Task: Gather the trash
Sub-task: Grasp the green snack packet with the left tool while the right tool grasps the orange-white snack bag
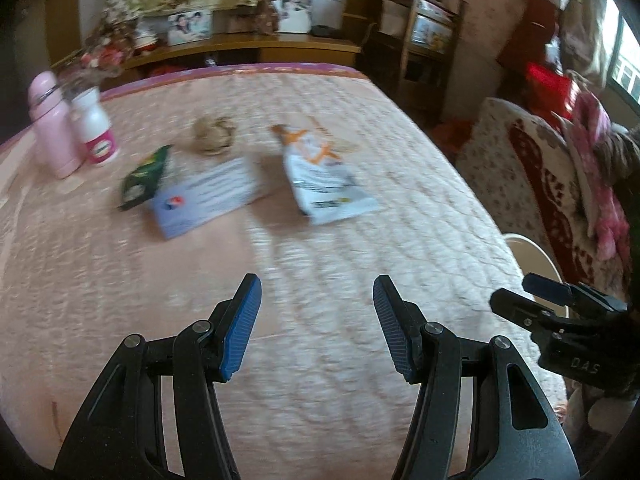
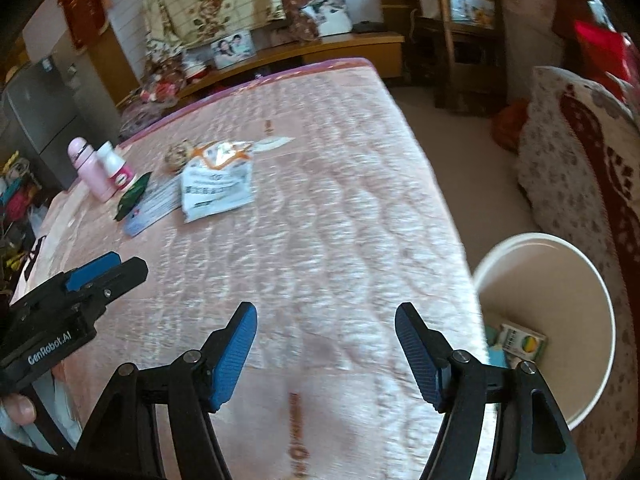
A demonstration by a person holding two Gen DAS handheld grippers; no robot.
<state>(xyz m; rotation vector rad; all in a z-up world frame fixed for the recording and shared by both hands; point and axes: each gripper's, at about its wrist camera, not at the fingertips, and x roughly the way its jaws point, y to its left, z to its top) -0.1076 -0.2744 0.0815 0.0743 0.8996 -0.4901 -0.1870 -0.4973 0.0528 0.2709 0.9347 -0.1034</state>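
Trash lies on the pink quilted bed [image 1: 280,320]: a white and orange bag [image 1: 324,176], a pale blue leaflet [image 1: 208,196], a dark green wrapper [image 1: 146,178] and a crumpled brown paper ball [image 1: 212,136]. My left gripper [image 1: 316,320] hovers open over the near part of the bed, well short of them, nothing between its blue pads. The right gripper [image 2: 326,352] also stands open and empty over the bed [image 2: 320,240]; the white and orange bag [image 2: 218,184] lies far ahead to its left. A white bin [image 2: 560,280] beside the bed holds a small green and yellow box [image 2: 522,342].
A pink flask [image 1: 52,124] and a white bottle with a pink label [image 1: 96,128] stand at the bed's far left. A wooden headboard shelf [image 1: 260,46] carries photos and cloth. A patterned sofa [image 1: 552,184] and a wooden rack [image 1: 420,40] are to the right. Each gripper shows in the other's view.
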